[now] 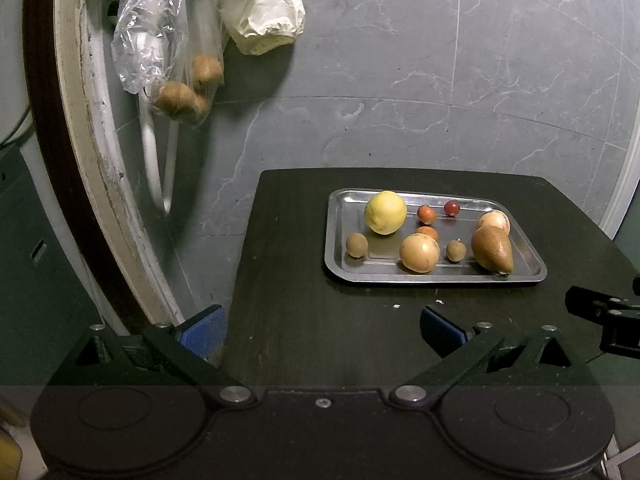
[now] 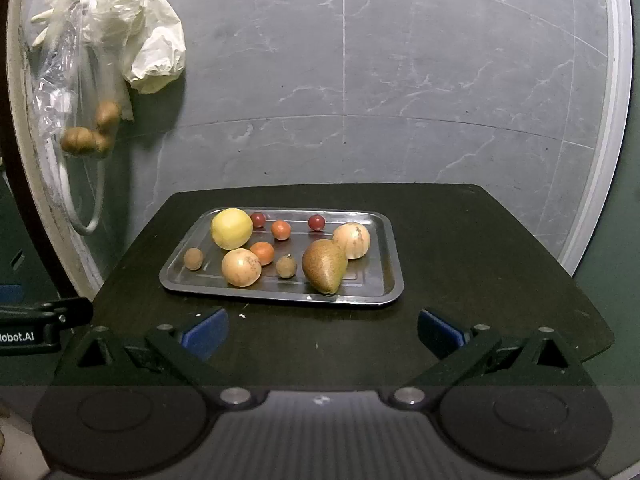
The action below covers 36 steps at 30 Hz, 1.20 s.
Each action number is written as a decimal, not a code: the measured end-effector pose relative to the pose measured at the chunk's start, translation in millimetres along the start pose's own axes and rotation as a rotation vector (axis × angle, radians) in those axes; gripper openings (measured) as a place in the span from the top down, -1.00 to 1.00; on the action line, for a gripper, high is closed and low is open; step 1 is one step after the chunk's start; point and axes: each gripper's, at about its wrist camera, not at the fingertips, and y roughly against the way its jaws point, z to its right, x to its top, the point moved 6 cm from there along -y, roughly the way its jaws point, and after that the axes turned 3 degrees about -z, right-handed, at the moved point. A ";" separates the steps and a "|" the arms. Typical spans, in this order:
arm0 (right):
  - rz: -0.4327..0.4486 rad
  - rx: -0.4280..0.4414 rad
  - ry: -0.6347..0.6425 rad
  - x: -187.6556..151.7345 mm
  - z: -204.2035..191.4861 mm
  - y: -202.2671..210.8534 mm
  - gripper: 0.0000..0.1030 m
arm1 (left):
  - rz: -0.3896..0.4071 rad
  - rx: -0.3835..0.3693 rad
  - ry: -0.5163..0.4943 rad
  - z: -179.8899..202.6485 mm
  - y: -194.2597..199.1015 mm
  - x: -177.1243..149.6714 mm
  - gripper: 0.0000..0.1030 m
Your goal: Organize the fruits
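Observation:
A steel tray (image 1: 336,268) (image 2: 394,276) sits on the dark table (image 1: 304,340) (image 2: 480,264) and holds several fruits. Among them are a yellow lemon (image 1: 385,212) (image 2: 231,228), a brown pear (image 1: 492,249) (image 2: 324,266), two pale round fruits (image 1: 419,253) (image 2: 241,267), small orange ones (image 1: 426,214) (image 2: 281,229) and small red ones (image 1: 451,208) (image 2: 316,222). My left gripper (image 1: 322,330) stands open near the table's front left, short of the tray. My right gripper (image 2: 322,330) is open too, just before the tray's front edge. Nothing lies between either pair of fingers.
A clear bag with brown fruits (image 1: 188,88) (image 2: 90,132) and a pale yellow bag (image 1: 264,12) (image 2: 156,52) hang by the grey tiled wall at the left. A curved door frame (image 1: 80,152) stands left of the table. The table's left edge lies under my left gripper.

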 end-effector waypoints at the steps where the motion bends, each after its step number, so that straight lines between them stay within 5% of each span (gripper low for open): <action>1: 0.000 0.000 0.000 0.0 0.0 0.0 -1.00 | 0.000 0.001 0.001 -0.4 -0.1 0.1 -0.98; 36: -0.001 -0.001 0.001 0.5 -2.6 -2.3 -1.00 | -0.003 -0.006 -0.003 -7.5 -3.3 1.5 -0.98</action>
